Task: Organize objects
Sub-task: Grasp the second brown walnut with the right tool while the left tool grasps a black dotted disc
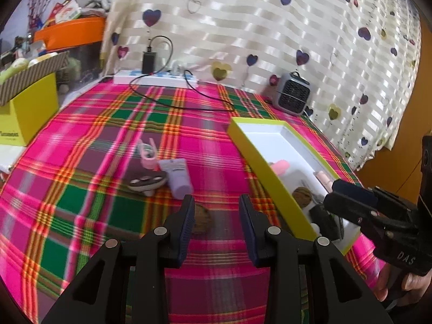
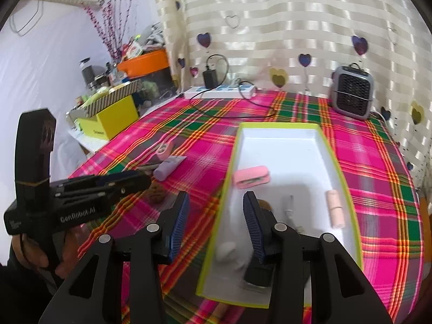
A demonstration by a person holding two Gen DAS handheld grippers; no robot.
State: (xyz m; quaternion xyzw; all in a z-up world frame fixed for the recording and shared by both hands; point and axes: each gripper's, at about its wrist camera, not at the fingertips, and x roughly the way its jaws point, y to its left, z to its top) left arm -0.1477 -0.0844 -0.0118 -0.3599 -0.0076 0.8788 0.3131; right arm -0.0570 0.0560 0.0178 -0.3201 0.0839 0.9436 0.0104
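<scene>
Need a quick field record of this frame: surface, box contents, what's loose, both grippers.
surface: plaid cloth
box: open lime box, white inside
in box: pink case, peach tube, walnut, dark item, a few small things too blurred to name
loose on cloth: lilac tube, pink clip, dark oval item, second walnut
left gripper: open, empty, second walnut just ahead
right gripper: open, empty, over the box's near left wall
</scene>
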